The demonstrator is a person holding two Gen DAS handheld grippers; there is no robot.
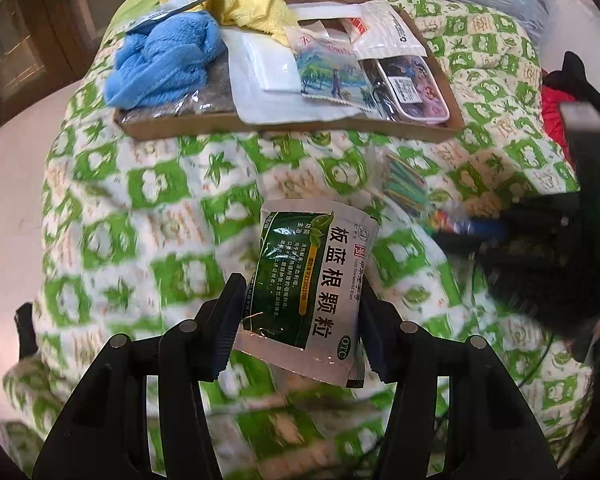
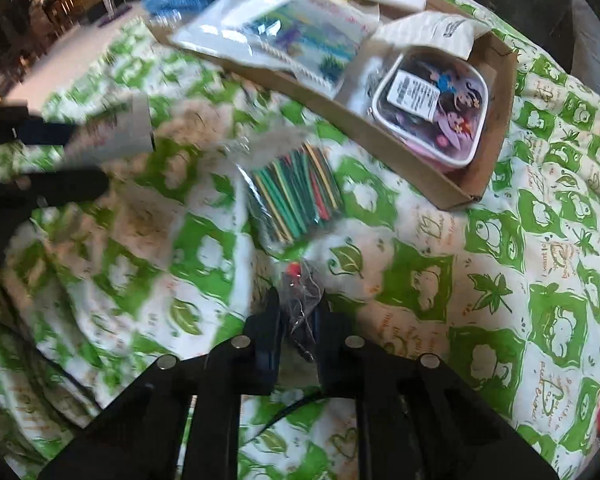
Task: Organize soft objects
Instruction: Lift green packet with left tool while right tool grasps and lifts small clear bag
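My left gripper (image 1: 300,312) is shut on a green and white medicine sachet (image 1: 312,280) and holds it above the green patterned quilt (image 1: 140,208). My right gripper (image 2: 298,320) is shut on a small clear bag (image 2: 302,292) holding dark and red bits. A clear bag of coloured sticks (image 2: 292,196) lies on the quilt just ahead of it, also in the left wrist view (image 1: 400,184). A flat cardboard tray (image 1: 284,128) further back holds a blue towel (image 1: 160,64), a yellow cloth (image 1: 236,0), white packets and a cartoon pouch (image 2: 436,108). The right gripper shows at the right in the left wrist view (image 1: 476,228).
The tray (image 2: 440,176) sits at the far side of the quilt. A red item (image 1: 556,108) lies at the right edge. The left gripper with the sachet (image 2: 112,128) is at the left in the right wrist view. A dark cable runs under the grippers.
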